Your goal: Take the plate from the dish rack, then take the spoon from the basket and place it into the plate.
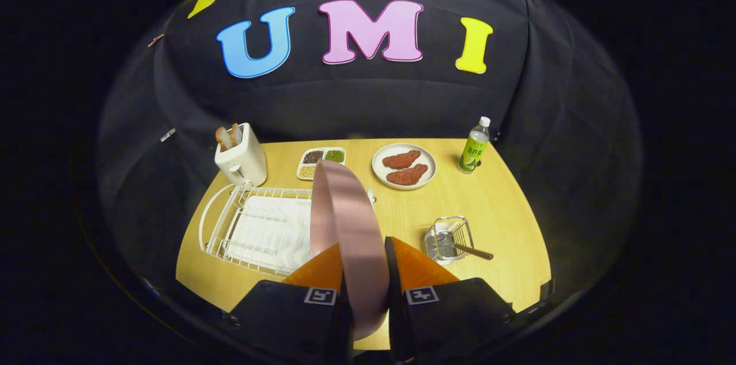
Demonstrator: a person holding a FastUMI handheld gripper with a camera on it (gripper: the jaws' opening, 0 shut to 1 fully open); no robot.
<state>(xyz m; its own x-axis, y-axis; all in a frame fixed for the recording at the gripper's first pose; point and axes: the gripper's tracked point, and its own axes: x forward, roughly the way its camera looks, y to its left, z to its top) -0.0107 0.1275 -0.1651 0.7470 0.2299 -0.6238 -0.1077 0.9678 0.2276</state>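
Pinched edge-on between both jaws of the gripper (pixel 366 264), the pink plate (pixel 345 221) stands upright above the desk (pixel 494 210). At ten o'clock lies the white dish rack (pixel 256 227); at three o'clock the basket (pixel 448 238) holds the spoon (pixel 472 251).

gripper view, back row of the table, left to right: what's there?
toaster → divided snack tray → white plate with two meat pieces → bottle. Nearer, the gripper is shut on the pink plate.
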